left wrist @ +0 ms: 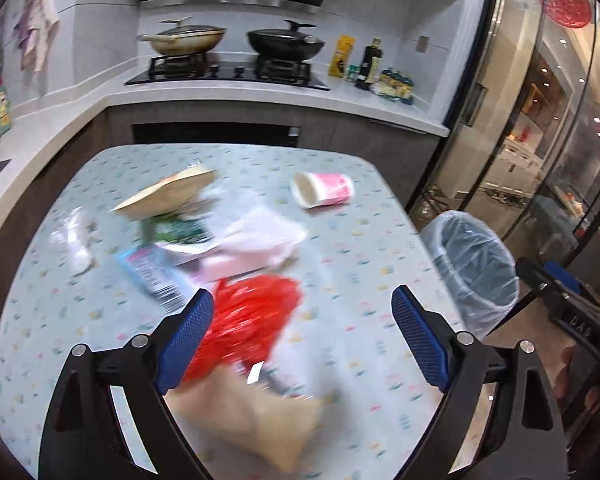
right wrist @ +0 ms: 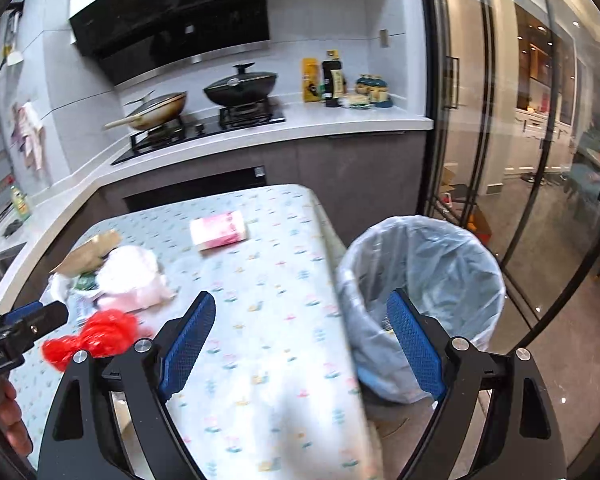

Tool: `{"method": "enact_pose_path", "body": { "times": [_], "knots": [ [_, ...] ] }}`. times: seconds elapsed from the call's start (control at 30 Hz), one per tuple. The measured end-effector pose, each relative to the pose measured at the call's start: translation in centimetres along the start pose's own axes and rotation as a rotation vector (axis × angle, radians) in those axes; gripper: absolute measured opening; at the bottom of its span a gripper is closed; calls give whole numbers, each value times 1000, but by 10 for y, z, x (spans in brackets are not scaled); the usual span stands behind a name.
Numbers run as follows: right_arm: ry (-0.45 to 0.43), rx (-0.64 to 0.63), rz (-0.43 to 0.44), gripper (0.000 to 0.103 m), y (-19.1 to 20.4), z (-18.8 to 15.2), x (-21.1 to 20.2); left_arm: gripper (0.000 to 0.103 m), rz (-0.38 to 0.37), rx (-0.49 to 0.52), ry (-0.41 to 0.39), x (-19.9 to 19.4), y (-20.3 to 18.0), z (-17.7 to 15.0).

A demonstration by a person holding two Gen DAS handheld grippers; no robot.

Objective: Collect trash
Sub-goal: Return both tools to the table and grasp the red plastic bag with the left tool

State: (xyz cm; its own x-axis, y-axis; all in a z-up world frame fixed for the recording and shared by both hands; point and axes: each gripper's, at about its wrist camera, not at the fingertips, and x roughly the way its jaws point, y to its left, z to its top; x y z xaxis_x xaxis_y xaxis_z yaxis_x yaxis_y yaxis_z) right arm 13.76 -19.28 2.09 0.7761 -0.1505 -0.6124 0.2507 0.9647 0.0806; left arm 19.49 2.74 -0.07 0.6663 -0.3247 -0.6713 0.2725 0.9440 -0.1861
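Kitchen table with a flowered cloth fills both views. Left gripper hangs over it, jaws wide apart, holding nothing; a red bag lies just inside its left finger, a tan wrapper at lower centre. Beyond sit crumpled white plastic, cardboard and a pink cup on its side. Right gripper is also wide apart, straddling the table edge and the lined bin at right; what the bin holds cannot be told.
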Motion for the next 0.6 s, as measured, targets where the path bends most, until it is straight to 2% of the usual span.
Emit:
{"method": "enact_pose_path", "body": {
  "times": [0.23,0.6],
  "knots": [
    [35,-16,49,84,53,-20,-7,86,49,-49,28,-17,59,-22],
    [95,-30,67,84,88,-28,-5,86,30,69,81,-2,71,-37]
  ]
}}
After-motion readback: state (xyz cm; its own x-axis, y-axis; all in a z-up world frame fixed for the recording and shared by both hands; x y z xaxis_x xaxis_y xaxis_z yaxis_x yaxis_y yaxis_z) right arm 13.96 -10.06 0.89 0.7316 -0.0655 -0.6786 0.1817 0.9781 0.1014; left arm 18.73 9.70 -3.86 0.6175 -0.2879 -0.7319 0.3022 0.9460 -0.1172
